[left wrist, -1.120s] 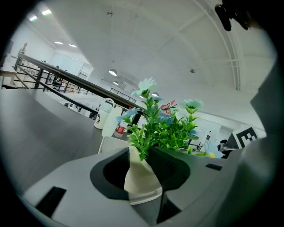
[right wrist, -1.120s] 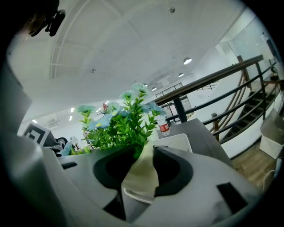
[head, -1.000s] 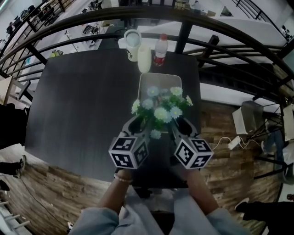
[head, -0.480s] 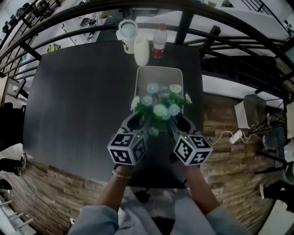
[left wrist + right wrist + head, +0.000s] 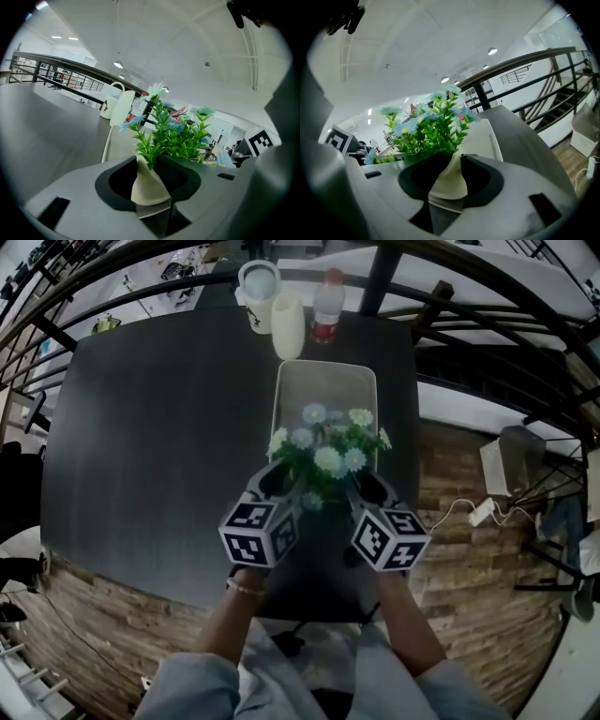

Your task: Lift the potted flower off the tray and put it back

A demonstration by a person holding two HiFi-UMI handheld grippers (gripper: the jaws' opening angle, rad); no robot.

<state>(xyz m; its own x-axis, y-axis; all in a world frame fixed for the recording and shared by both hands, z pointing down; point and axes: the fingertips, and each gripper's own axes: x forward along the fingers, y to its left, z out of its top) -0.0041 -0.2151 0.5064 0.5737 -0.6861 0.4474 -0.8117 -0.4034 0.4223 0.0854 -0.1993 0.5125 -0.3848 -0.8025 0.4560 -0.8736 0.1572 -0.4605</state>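
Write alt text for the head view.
Left tongs and right tongs grip a potted flower at the near end of a pale tray on a dark table. A mug, white cylinder and red-capped bottle stand behind it.

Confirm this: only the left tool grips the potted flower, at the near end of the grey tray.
Wrong: both tools grip it. The right gripper view shows the right tool closed on the potted flower at its cream pot, like the left tool. The tray part stands.
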